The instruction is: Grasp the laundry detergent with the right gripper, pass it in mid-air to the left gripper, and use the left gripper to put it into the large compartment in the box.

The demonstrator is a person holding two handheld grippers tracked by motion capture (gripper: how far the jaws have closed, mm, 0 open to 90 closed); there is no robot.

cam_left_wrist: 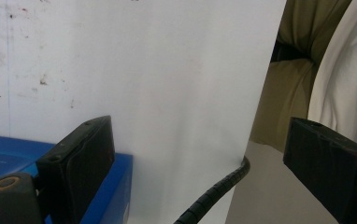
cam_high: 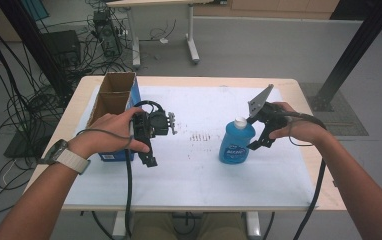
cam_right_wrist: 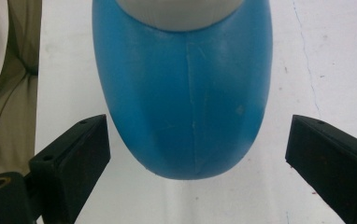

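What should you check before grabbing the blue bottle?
1. Blue bottle standing upright on the table: ok.
2. White cap on the bottle: ok.
3. Right gripper open wide, jaws apart on either side of the bottle without touching: ok.
4. Bottle centred between those jaws: ok.
5. Left gripper open with nothing between its jaws: ok.
6. Cardboard box open at the top: ok; whether something is inside: cannot tell.

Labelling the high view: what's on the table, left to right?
Cardboard box → left gripper, fingers open → blue bottle → right gripper, fingers open beside the bottle.
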